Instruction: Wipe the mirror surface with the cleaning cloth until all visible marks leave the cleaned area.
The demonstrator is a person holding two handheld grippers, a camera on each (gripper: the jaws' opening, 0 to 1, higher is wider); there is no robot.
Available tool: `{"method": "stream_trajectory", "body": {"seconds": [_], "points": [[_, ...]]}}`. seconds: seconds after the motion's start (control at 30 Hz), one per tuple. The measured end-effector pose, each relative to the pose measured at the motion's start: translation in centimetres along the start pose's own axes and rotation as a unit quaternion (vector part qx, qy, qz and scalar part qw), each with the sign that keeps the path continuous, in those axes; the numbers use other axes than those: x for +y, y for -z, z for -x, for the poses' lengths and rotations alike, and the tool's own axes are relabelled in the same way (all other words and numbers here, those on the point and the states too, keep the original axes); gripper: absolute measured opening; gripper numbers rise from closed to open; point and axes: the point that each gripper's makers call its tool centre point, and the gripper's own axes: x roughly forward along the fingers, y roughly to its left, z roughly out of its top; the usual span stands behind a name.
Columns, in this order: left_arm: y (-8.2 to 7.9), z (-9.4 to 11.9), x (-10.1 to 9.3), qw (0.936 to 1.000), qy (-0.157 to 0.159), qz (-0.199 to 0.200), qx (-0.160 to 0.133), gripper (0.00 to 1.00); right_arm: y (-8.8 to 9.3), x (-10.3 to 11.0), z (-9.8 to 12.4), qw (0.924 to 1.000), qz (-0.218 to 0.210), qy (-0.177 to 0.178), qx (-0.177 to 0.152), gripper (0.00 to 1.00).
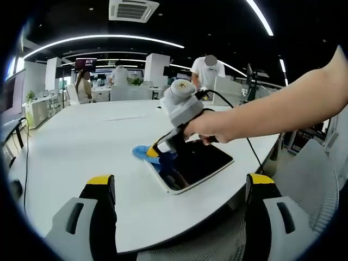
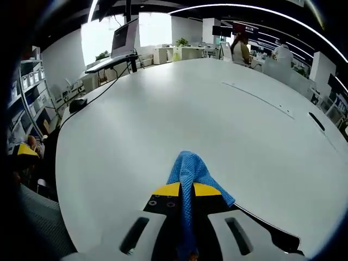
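Counter (image 1: 81, 147): large, rounded, smooth matte white top; carries the task's things near its front edge.

Left hand-held gripper (image 1: 179, 187): grey jaws with yellow-and-black tips, spread wide apart, holding nothing, poised above the counter's near edge.

Cleaning cloth (image 1: 142, 152): blue, knobbly woven texture, bunched; in the left gripper view it lies at the mirror's far-left corner, touching counter and mirror. In the right gripper view it is pinched into an upright fold between the yellow tips.

Right hand-held gripper (image 2: 186, 190): jaws closed tight on the cleaning cloth; in the left gripper view a hand (image 1: 209, 126) grips its grey body.

Mirror (image 1: 198, 162): flat rectangular slab, rounded corners, pale rim, dark glossy face; lies flat on the counter.

Chair (image 1: 310, 168): grey mesh back, right of the counter.
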Motion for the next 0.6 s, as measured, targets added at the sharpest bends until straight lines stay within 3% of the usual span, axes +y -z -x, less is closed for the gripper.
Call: {"method": "stream_trajectory", "body": {"seconds": [0.6], "points": [[0.04,-0.08,0.06,1.0,0.001,0.001,0.001,0.99,-0.6,-1.14,-0.78,1.0,-0.002,0.003,0.007,0.01]]}}
